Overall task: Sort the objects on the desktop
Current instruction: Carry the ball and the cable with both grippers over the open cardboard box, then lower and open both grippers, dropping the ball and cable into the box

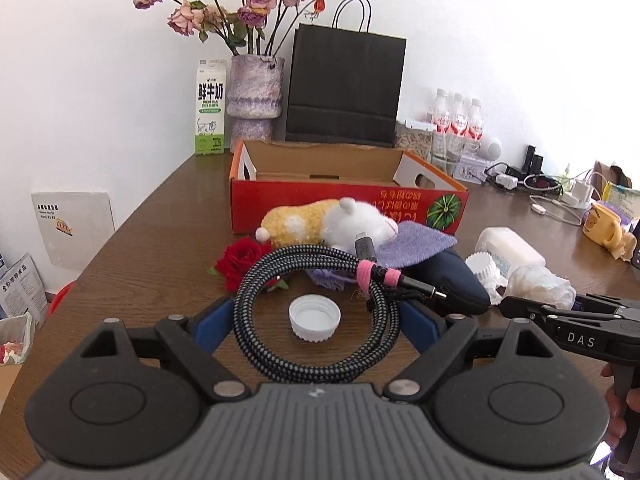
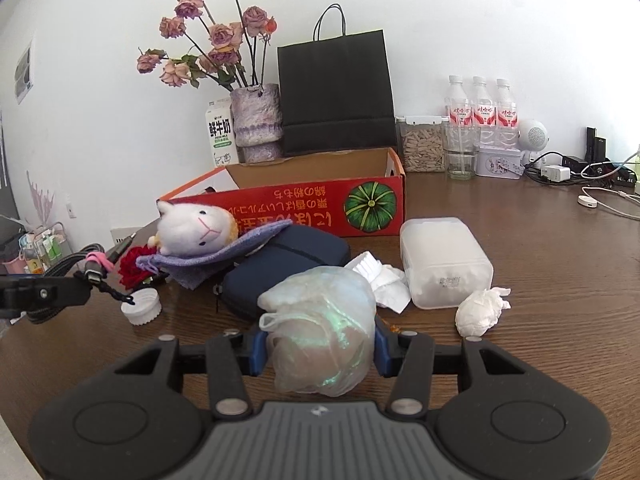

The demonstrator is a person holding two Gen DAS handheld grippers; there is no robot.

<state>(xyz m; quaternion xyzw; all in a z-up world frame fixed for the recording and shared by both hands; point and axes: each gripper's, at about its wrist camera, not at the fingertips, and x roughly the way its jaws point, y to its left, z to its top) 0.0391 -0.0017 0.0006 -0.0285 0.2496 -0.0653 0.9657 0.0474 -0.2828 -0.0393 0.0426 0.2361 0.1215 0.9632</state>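
The red cardboard box (image 1: 348, 196) sits open-topped at the back of the wooden table (image 1: 160, 240), straight ahead of both grippers and well beyond the clutter. Nearer lie the plush toy (image 1: 332, 224) and dark pouch (image 2: 280, 268). The left gripper (image 1: 316, 320) has its jaws spread around the coiled cable (image 1: 312, 312), whose loop lies flat between them, apparently clamped. The right gripper (image 2: 320, 352) squeezes the crumpled plastic bag (image 2: 320, 332). A white cap (image 1: 315, 318) rests inside the coil.
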